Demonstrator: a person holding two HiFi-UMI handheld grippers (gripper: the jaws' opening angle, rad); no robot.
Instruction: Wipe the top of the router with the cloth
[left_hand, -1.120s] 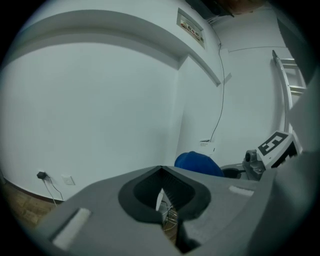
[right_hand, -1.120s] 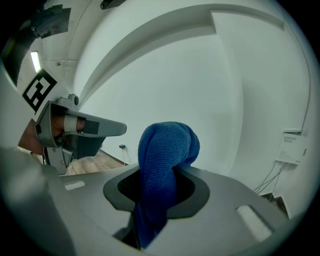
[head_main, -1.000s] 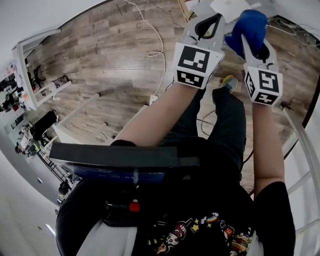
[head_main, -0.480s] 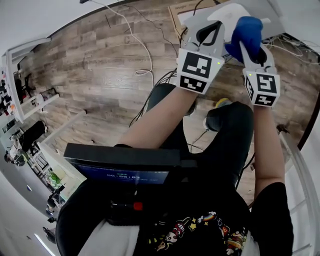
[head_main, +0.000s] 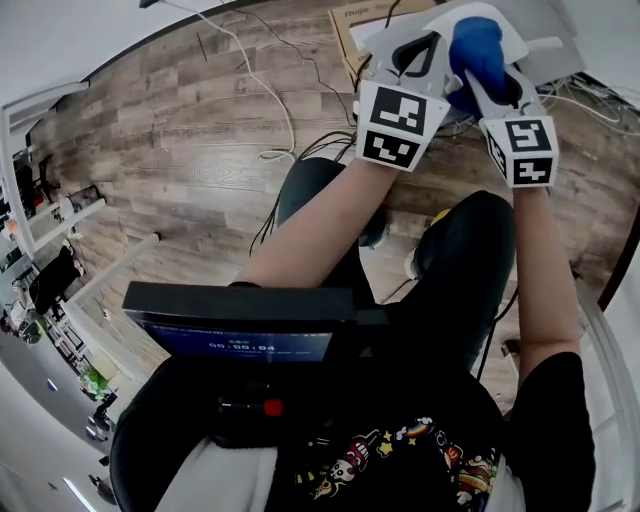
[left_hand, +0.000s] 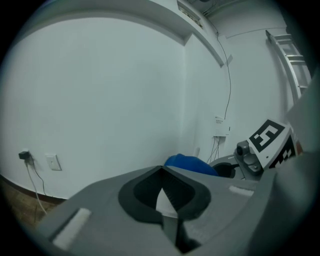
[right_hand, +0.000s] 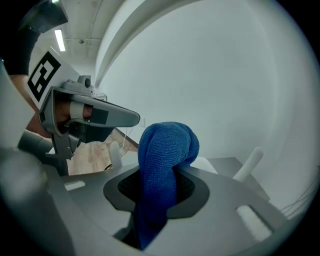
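A blue cloth (head_main: 478, 45) is bunched in my right gripper (head_main: 476, 72), which is shut on it; in the right gripper view the cloth (right_hand: 165, 155) sticks up out of the jaws. The white router (head_main: 505, 22) lies at the top edge of the head view, just beyond both grippers. Its top (right_hand: 225, 167) and two upright antennas, one being the right antenna (right_hand: 250, 162), show past the cloth. My left gripper (head_main: 432, 38) is beside the right one, shut with nothing in it. The left gripper view shows its tips (left_hand: 161, 172) closed and the cloth (left_hand: 190, 164) to the right.
A cardboard box (head_main: 350, 22) sits left of the router on the wood floor. White and black cables (head_main: 270, 100) trail across the floor. A black screen device (head_main: 240, 320) hangs at the person's chest. Shelving (head_main: 40, 190) stands at the far left; a white wall rises behind the router.
Both grippers have moved forward with the cloth, and the router and box have come into view at the top of the head view, right at the gripper tips.
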